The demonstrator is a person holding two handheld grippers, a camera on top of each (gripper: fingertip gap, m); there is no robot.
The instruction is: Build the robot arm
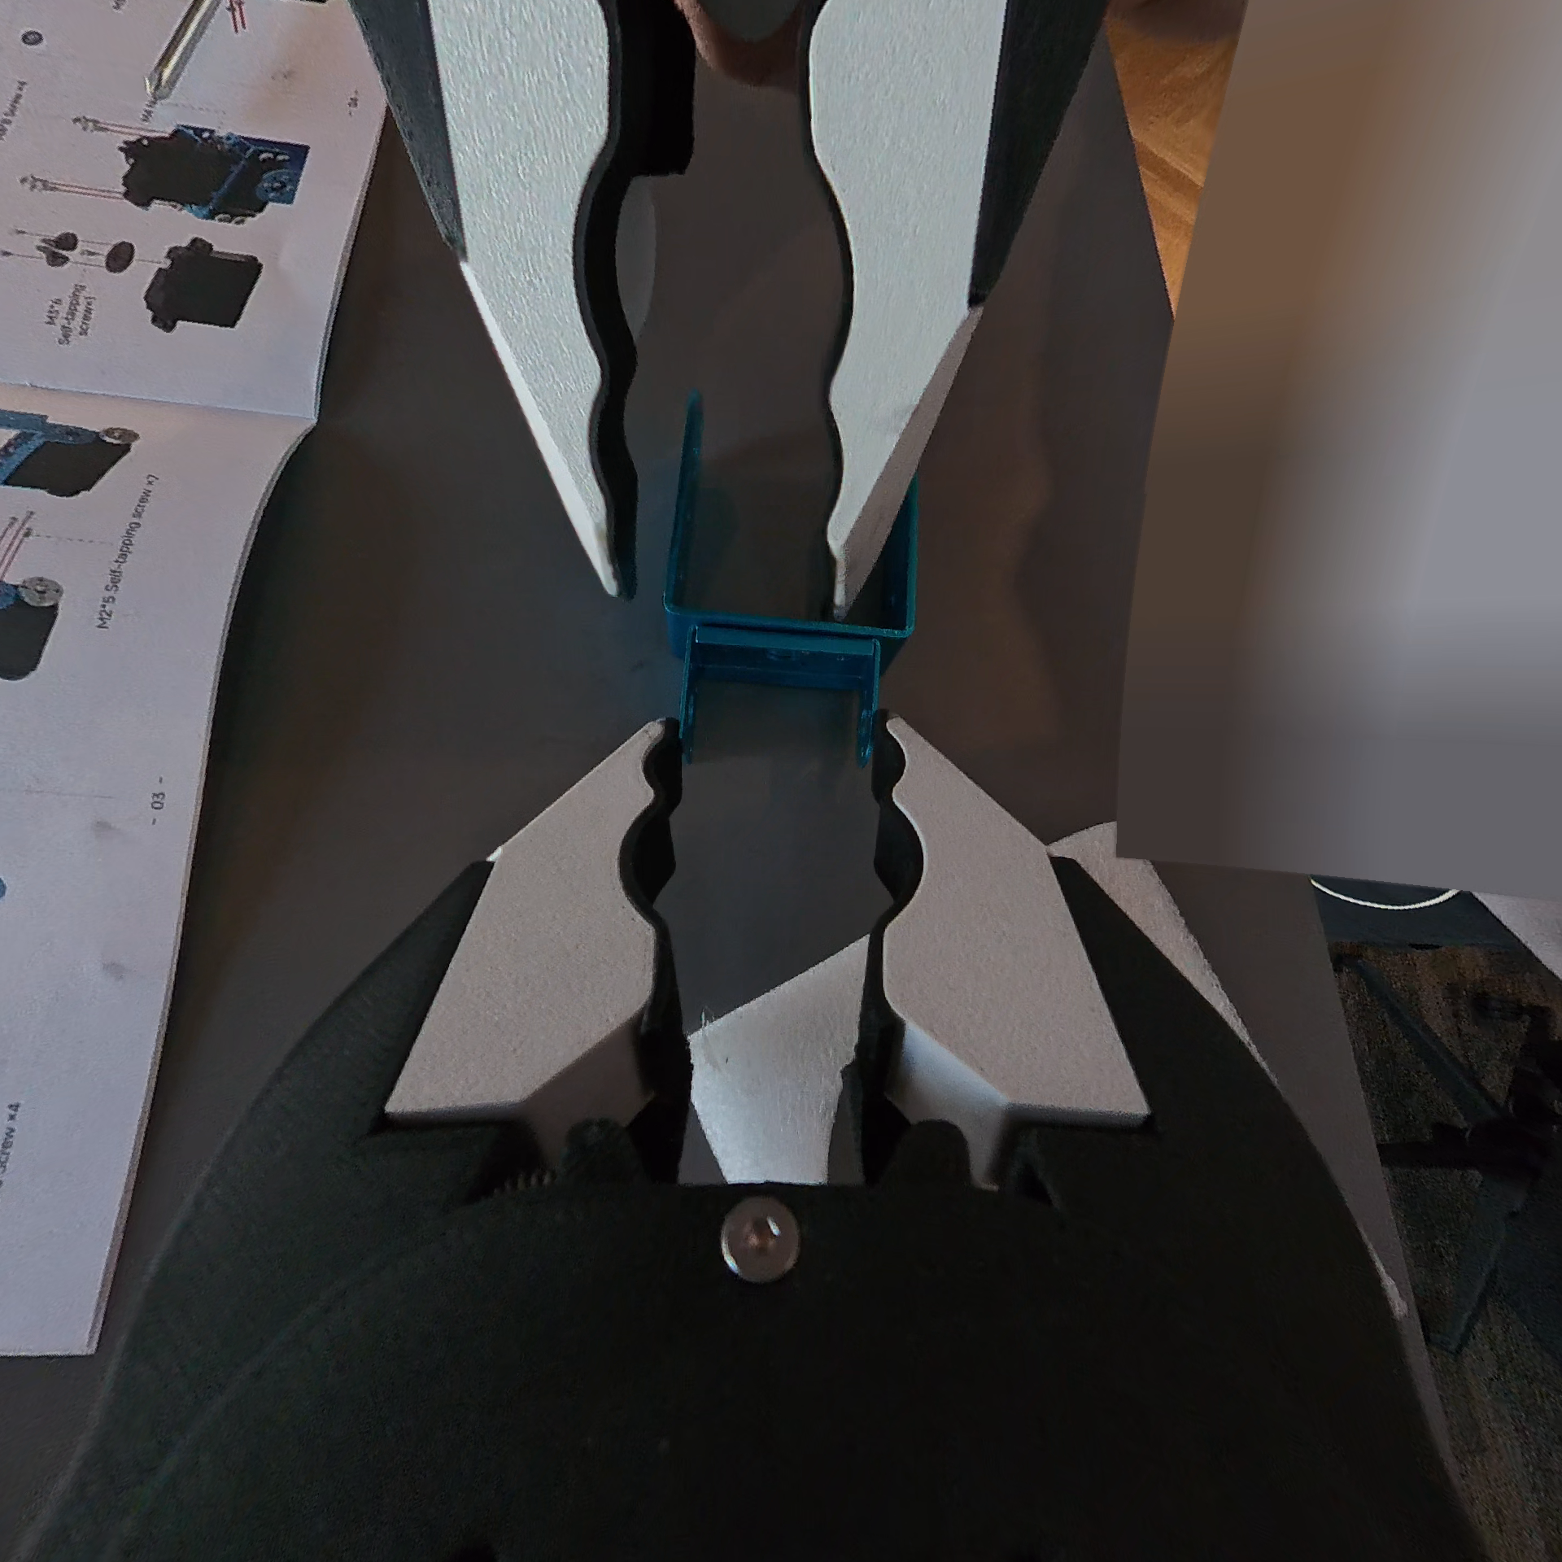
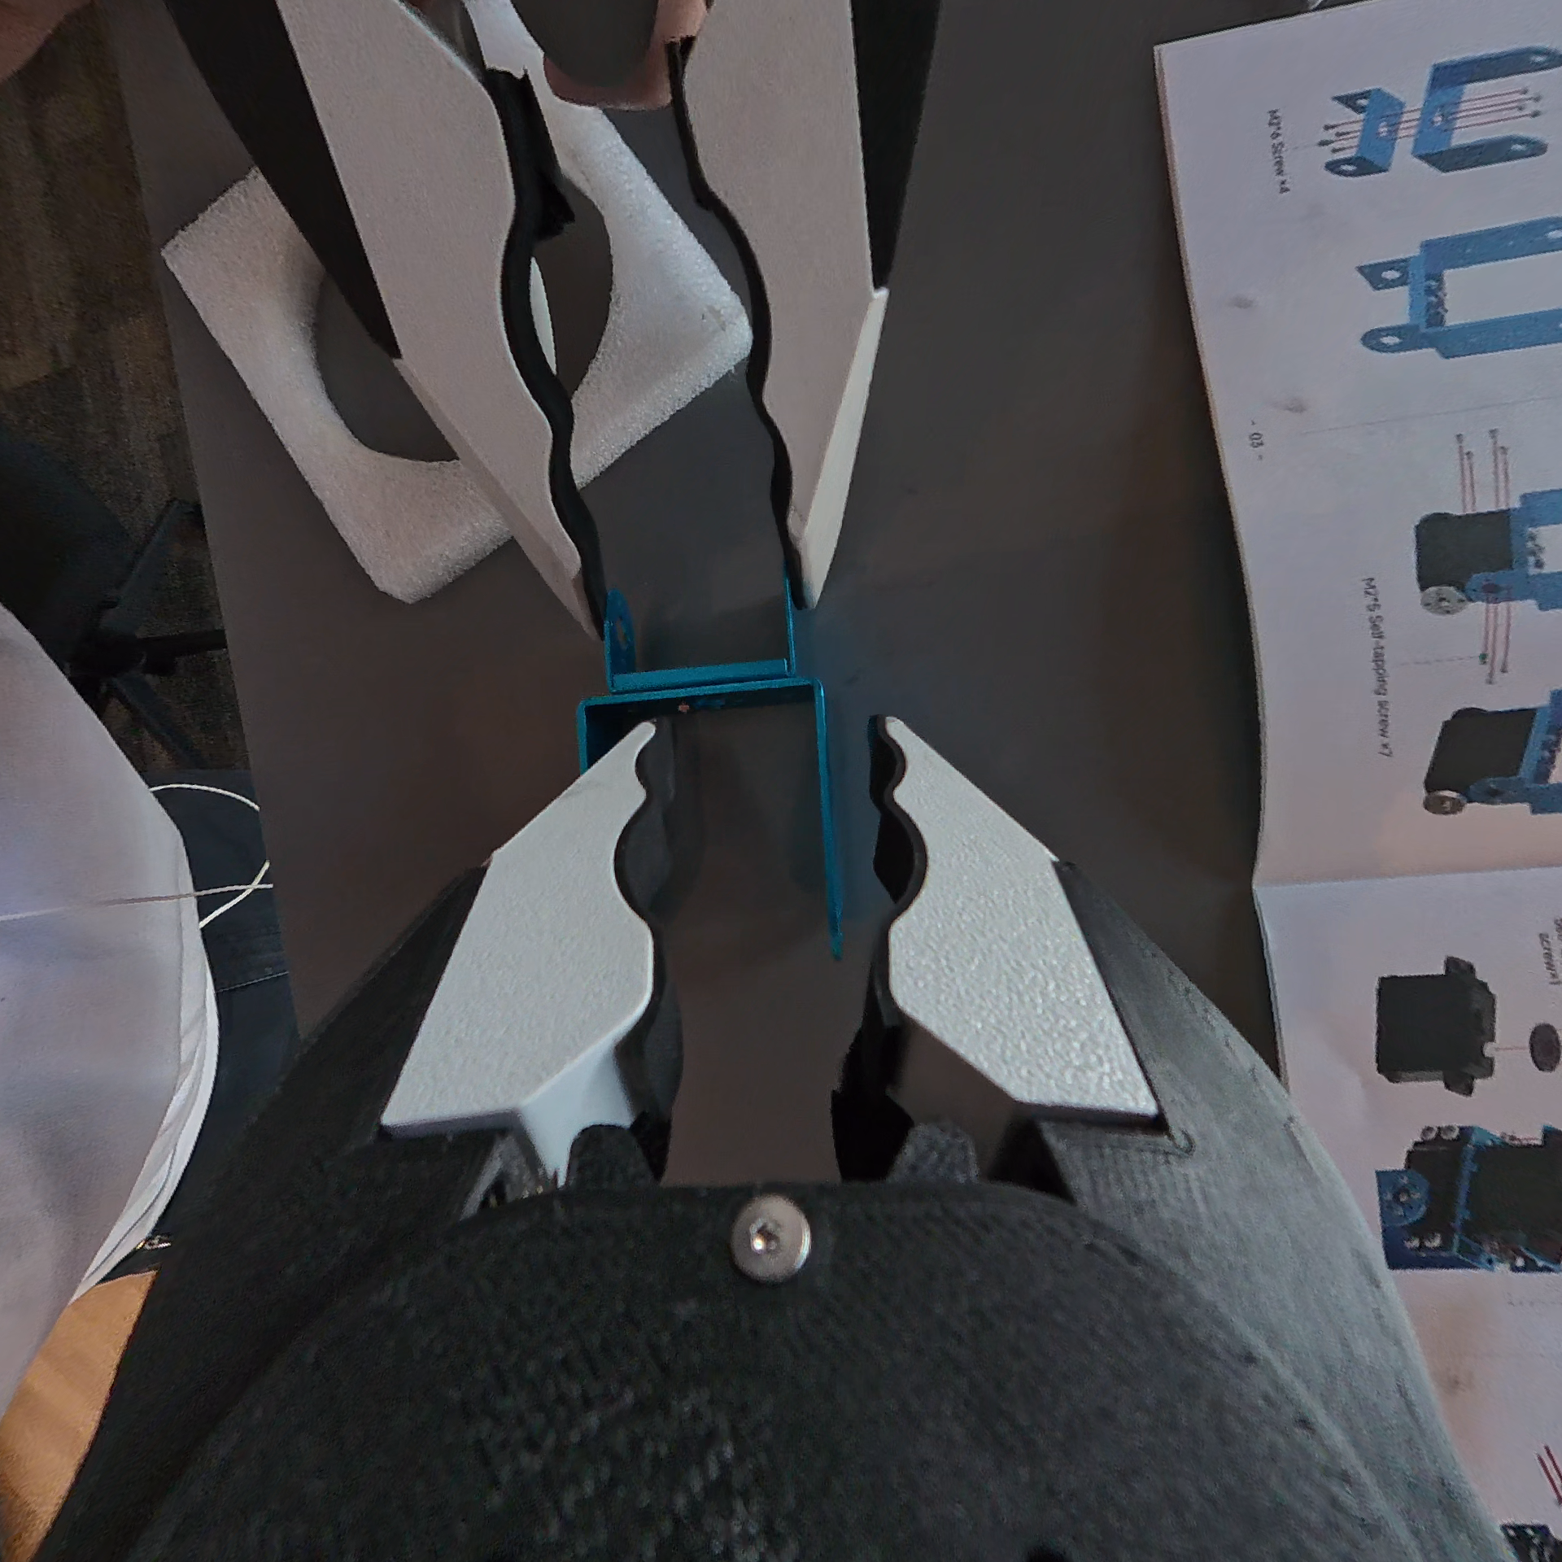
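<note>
Two blue metal U-brackets sit back to back on the dark grey table point(image 1: 507, 718). My left gripper point(image 1: 778, 731) is shut on the small blue bracket point(image 1: 786, 663), one fingertip against the outside of each leg. It also shows at the top of the right wrist view point(image 2: 700, 615). My right gripper point(image 2: 765, 725) is open and straddles one leg of the large blue bracket point(image 2: 828, 845), with one finger inside the U and the other outside. It also shows at the top of the left wrist view point(image 1: 731, 587), over the large bracket point(image 1: 689, 507).
An open instruction booklet point(image 1: 127, 592) lies beside the brackets and also shows in the right wrist view point(image 2: 1395, 507). A white foam piece point(image 2: 406, 507) with a cut-out lies under my left gripper. A person's white garment point(image 2: 84, 972) is at the table edge. My left and right fingertips are right by each other.
</note>
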